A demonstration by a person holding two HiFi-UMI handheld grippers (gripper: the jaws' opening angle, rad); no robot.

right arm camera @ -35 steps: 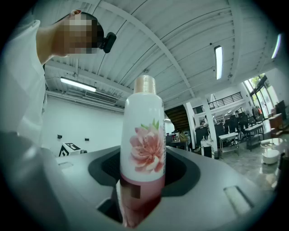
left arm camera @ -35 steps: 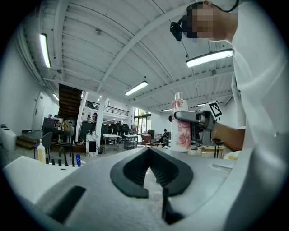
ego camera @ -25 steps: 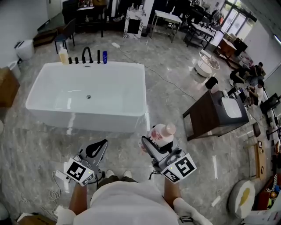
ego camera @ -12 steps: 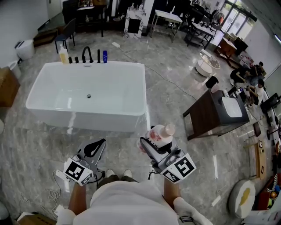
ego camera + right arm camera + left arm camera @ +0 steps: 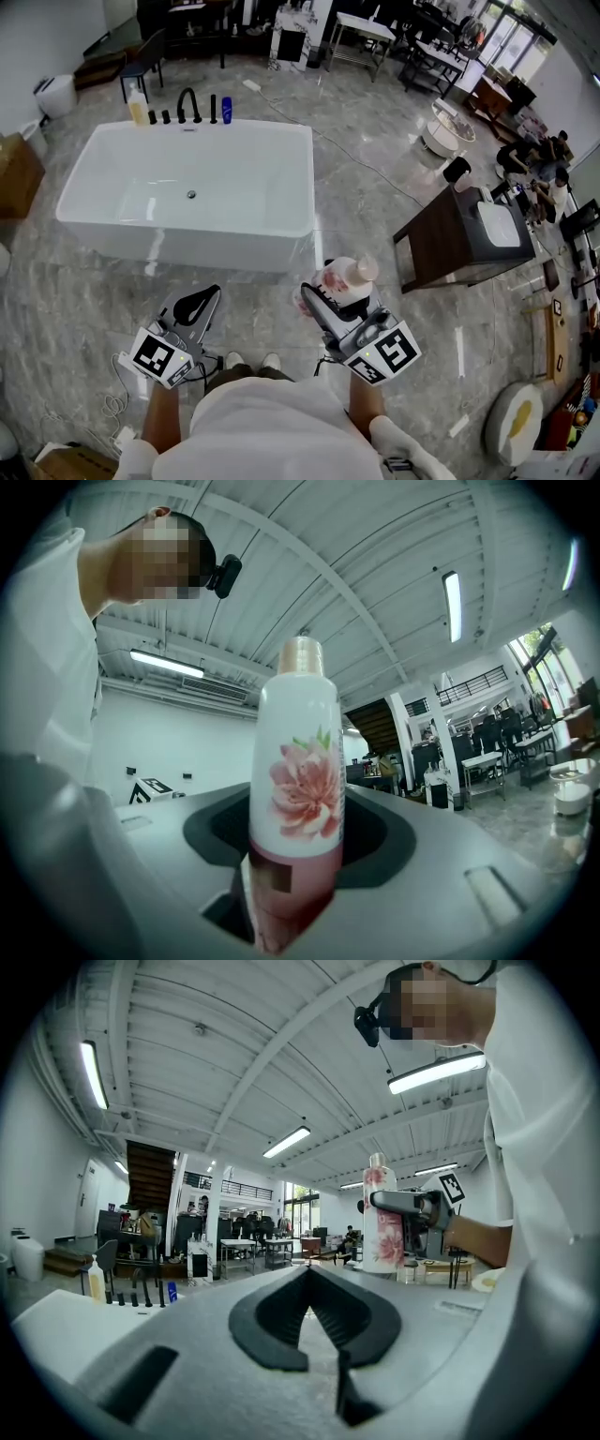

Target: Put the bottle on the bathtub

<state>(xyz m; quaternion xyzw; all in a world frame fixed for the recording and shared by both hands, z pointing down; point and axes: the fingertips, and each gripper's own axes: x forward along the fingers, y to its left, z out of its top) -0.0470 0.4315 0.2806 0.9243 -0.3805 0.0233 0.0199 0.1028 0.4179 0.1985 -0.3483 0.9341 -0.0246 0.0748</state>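
Note:
A white bottle (image 5: 347, 278) with a pink flower print, pink lower half and beige cap stands upright between the jaws of my right gripper (image 5: 328, 292), which is shut on it. In the right gripper view the bottle (image 5: 298, 761) fills the middle, clamped low in the right gripper (image 5: 298, 829). My left gripper (image 5: 212, 294) is beside it on the left, shut and holding nothing; its pads meet at the tip (image 5: 307, 1271). From there the bottle (image 5: 382, 1218) shows at the right. The white bathtub (image 5: 281, 230) stands on the floor ahead of both grippers, apart from them.
On the tub's far rim stand a black faucet (image 5: 187, 103), a yellowish bottle (image 5: 139, 108) and a blue bottle (image 5: 226, 110). A dark wooden cabinet (image 5: 441, 248) with a white basin stands at the right. A cable (image 5: 356, 169) runs across the marble floor.
The head view has shifted slightly. Both grippers keep their places and the bottle stays in the right gripper.

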